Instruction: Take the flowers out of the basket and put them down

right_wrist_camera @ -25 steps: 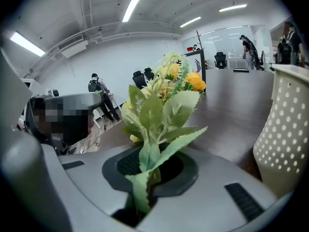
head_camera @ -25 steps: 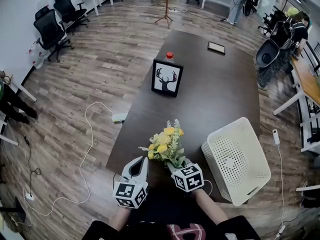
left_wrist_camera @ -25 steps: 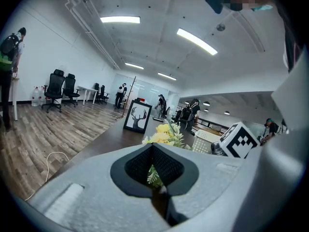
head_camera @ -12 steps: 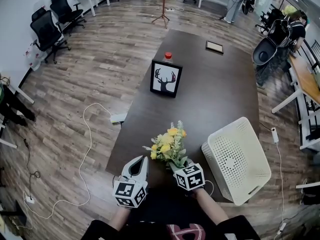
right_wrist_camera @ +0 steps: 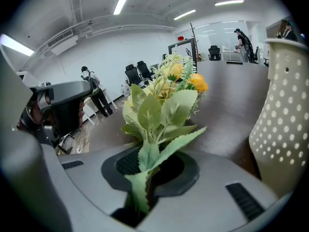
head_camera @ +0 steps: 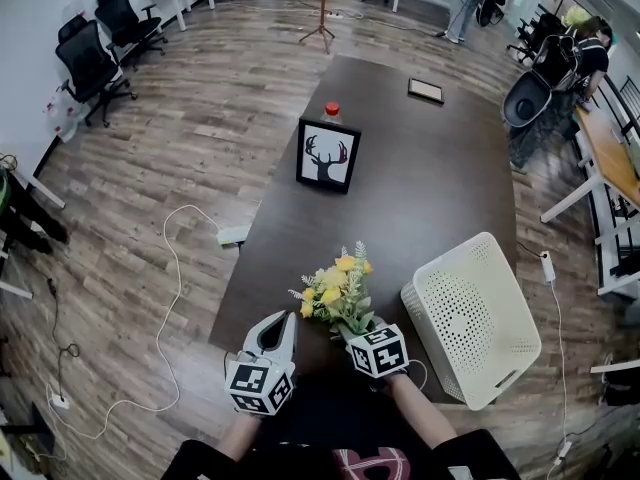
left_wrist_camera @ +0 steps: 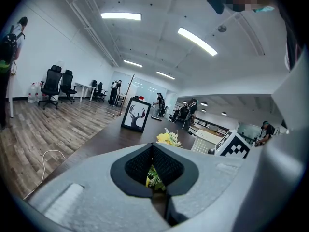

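Observation:
A bunch of artificial yellow flowers [head_camera: 335, 290] with green leaves stands out over the near end of the dark table [head_camera: 440, 198]. My right gripper [head_camera: 352, 330] is shut on its stems; in the right gripper view the leaves [right_wrist_camera: 164, 100] rise from between the jaws of the right gripper [right_wrist_camera: 145, 178]. The white perforated basket [head_camera: 470, 318] lies on its side just right of that gripper, its wall [right_wrist_camera: 285, 124] close by. My left gripper [head_camera: 277, 323] hovers left of the flowers at the table's near edge, shut and holding nothing, as the left gripper [left_wrist_camera: 154, 170] shows in its own view.
A framed deer picture [head_camera: 328, 155] stands mid-table with a red-capped bottle [head_camera: 331, 110] behind it and a flat dark tablet [head_camera: 425, 90] farther back. Cables [head_camera: 190, 218] lie on the wooden floor at left. Office chairs [head_camera: 85, 63] and people stand around the room's edges.
Almost nothing differs. The right gripper with the flowers has shifted only slightly and the left gripper has stayed in place.

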